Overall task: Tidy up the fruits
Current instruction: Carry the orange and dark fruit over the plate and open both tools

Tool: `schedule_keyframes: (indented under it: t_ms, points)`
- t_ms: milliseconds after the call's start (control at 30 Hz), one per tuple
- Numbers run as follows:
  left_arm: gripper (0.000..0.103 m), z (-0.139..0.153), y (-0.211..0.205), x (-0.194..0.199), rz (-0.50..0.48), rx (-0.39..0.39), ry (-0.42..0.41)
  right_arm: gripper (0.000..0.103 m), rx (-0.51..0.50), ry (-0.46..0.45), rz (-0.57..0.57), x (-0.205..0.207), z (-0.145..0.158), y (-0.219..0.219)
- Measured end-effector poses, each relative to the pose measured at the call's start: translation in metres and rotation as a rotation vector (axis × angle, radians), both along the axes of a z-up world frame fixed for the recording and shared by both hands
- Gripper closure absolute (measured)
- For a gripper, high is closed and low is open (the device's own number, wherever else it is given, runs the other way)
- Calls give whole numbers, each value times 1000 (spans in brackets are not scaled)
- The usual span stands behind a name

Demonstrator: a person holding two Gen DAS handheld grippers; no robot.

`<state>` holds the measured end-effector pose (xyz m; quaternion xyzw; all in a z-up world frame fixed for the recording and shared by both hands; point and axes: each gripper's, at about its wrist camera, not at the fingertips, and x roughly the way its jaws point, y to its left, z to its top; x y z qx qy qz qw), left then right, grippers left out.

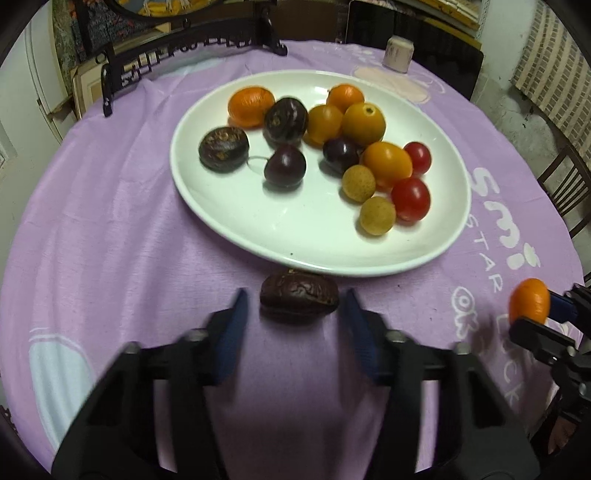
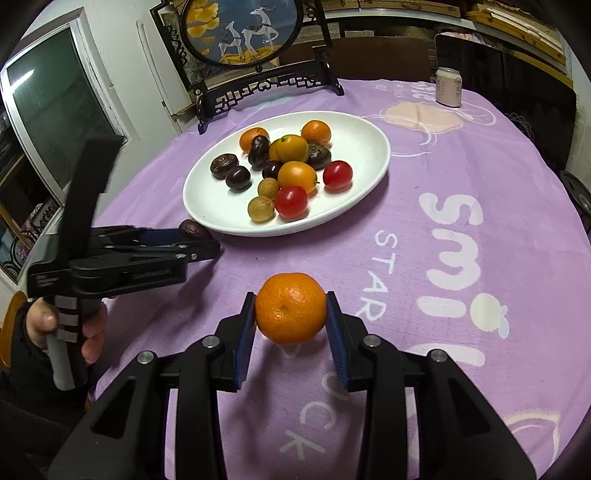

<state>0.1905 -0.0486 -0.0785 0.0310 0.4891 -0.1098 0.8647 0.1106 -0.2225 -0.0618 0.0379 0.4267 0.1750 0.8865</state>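
A white oval plate [image 1: 258, 229] [image 2: 362, 140] holds several fruits: oranges, dark plums, red tomatoes and tan longans. A dark wrinkled fruit [image 1: 299, 297] [image 2: 192, 230] lies on the purple cloth just in front of the plate's near rim. My left gripper [image 1: 293, 301] [image 2: 207, 242] is open, its blue pads on either side of that fruit with gaps showing. My right gripper [image 2: 290, 308] [image 1: 546, 314] is shut on a mandarin orange [image 2: 290, 308] [image 1: 529, 301] and holds it above the cloth, right of the left gripper.
A round table carries a purple printed cloth [image 2: 480, 258]. A black framed deer ornament [image 2: 240, 33] stands behind the plate. A small pale can [image 2: 448, 86] [image 1: 397, 53] stands at the far right. Wooden chairs [image 1: 565, 184] stand beside the table.
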Motion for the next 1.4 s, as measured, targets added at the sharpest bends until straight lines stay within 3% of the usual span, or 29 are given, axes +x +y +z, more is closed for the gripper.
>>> schedule_keyframes:
  t_ms: [200, 533, 667, 833, 933, 1033, 1333, 1367, 1400]
  points:
    - [64, 7, 3, -6, -21, -36, -27, 66, -7, -1, 22, -1, 2, 9]
    - [64, 57, 14, -38, -93, -121, -119, 66, -27, -2, 50, 14, 12, 23]
    - [64, 83, 19, -15, -55, -111, -172, 66, -58, -75, 54, 33, 40, 30]
    - [64, 104, 9, 41, 8, -100, -194, 66, -82, -113, 50, 75, 59, 41]
    - [64, 101, 1, 73, 53, -77, -201, 66, -128, -118, -10, 109, 56, 40]
    - [64, 81, 2, 84, 50, -112, -152, 66, -147, -94, -64, 128, 39, 31]
    - [64, 66, 4, 89, 18, -128, -123, 65, -110, -85, -43, 147, 28, 27]
    - [61, 66, 4, 89, 21, -129, -122, 57, -115, -95, -50, 147, 28, 27]
    - [55, 67, 5, 88, 27, -134, -126, 40, -122, -101, -62, 147, 28, 27]
